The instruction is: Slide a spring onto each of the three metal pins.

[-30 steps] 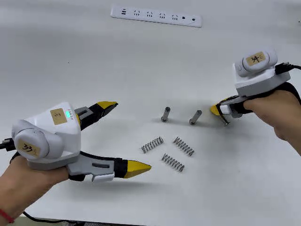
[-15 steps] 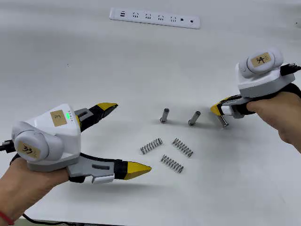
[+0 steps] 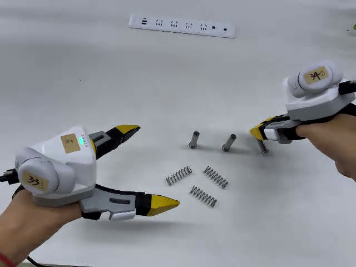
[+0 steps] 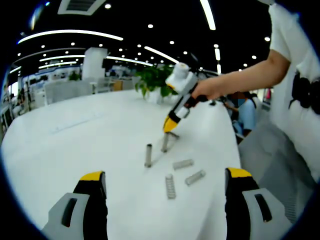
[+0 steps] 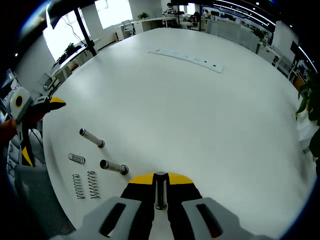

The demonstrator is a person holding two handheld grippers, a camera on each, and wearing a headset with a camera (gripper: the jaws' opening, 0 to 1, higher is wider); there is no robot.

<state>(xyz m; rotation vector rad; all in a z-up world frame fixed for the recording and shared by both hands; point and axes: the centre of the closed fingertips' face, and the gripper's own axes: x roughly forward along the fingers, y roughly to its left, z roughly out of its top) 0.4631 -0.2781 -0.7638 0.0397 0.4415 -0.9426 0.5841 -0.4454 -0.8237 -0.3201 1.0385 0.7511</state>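
The right claw [image 3: 257, 132], clamped on the third pin [image 3: 262, 147], has lowered it, apparently onto the counter [image 3: 167, 78], near two upright pins [image 3: 193, 139]. The springs [image 3: 203, 196] lie loose, none fitted yet. The left claw [image 3: 150, 166] gapes wide beside them.

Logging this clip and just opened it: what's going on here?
A person works with a tool in each hand at a white table. The right tool is shut on a short grey metal pin, held low near the tabletop. The left tool hangs open beside three coiled steel springs lying loose. Two other metal pins stand upright nearby; no spring is on a pin yet.
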